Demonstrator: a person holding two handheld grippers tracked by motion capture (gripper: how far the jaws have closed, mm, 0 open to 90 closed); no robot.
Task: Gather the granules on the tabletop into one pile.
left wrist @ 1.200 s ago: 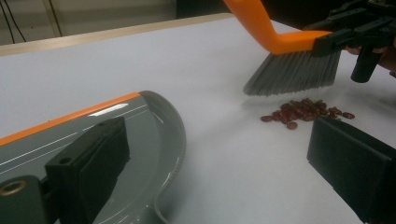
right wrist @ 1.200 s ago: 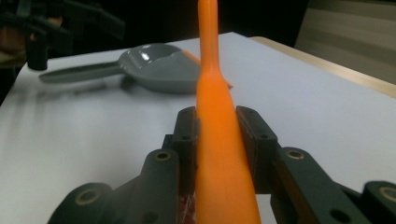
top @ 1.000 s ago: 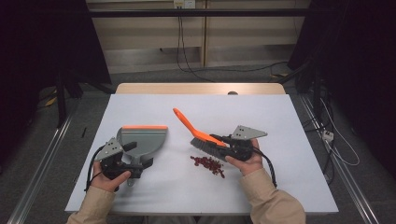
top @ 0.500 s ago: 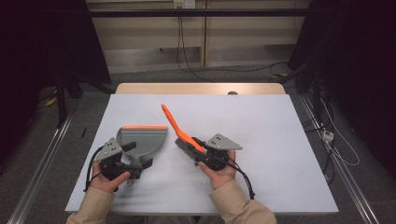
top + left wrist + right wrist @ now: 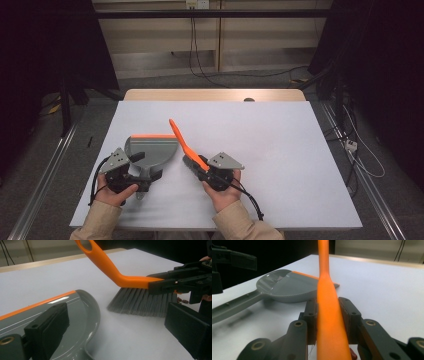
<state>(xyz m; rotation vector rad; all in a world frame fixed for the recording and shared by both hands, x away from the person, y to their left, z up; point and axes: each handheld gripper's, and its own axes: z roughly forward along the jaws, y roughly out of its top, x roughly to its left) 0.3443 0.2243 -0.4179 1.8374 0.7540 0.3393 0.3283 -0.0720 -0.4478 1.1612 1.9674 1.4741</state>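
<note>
A grey dustpan (image 5: pixel 152 148) with an orange lip lies flat on the white table (image 5: pixel 280 135), its handle pointing at me. My left gripper (image 5: pixel 145 168) sits over that handle, and in the left gripper view the left gripper (image 5: pixel 117 320) stands open, its jaws wide apart on either side of the dustpan (image 5: pixel 62 312). My right gripper (image 5: pixel 199 169) is shut on the orange brush (image 5: pixel 181 141), just right of the pan. The right gripper (image 5: pixel 329 312) clamps the brush handle (image 5: pixel 325 290). Grey bristles (image 5: pixel 140 302) touch the table, with small red-brown bits (image 5: pixel 182 300) behind them.
Wide bare table surface lies to the right and beyond the pan. A wooden strip (image 5: pixel 215 95) runs along the far edge. Cables (image 5: pixel 200 55) trail over the floor behind the table, and metal rails flank both sides.
My right gripper has swept the brush leftward toward the dustpan, over the spot where the red-brown bits lay. The left gripper and dustpan have stayed put.
</note>
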